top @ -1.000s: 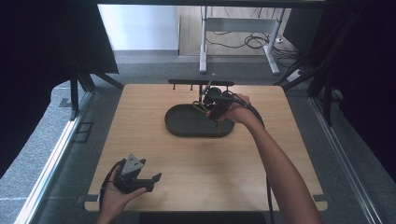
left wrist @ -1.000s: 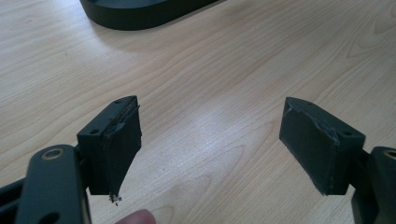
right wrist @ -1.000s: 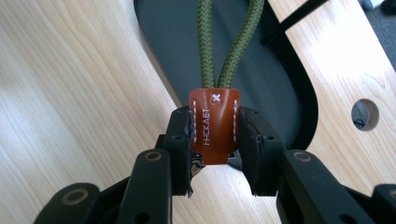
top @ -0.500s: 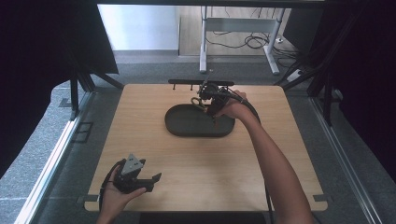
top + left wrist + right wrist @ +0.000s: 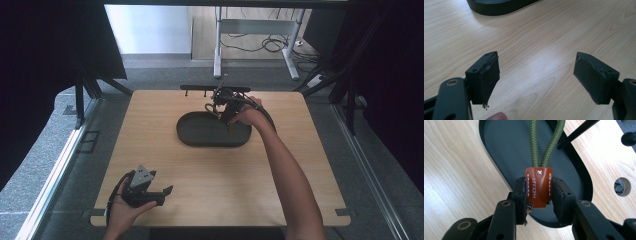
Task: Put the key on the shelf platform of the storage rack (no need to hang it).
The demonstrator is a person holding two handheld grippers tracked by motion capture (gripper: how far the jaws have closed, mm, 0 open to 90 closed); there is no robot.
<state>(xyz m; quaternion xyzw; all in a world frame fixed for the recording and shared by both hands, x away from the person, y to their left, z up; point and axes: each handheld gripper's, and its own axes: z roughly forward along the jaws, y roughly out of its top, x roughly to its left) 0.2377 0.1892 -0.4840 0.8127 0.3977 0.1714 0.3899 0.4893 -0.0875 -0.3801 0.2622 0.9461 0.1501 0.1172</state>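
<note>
Keychain clamped over tray; table open.

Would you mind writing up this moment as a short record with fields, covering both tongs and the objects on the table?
surface: wooden table
tray: dark oval tray, lying on the table
left tongs: open, holding nothing, low at the near left of the table
right tongs: shut on the brown leather tab, above the tray
cord: green braided loop running from the tab away from the tongs
rack: black bar with pegs at the far edge, behind the tray
</note>
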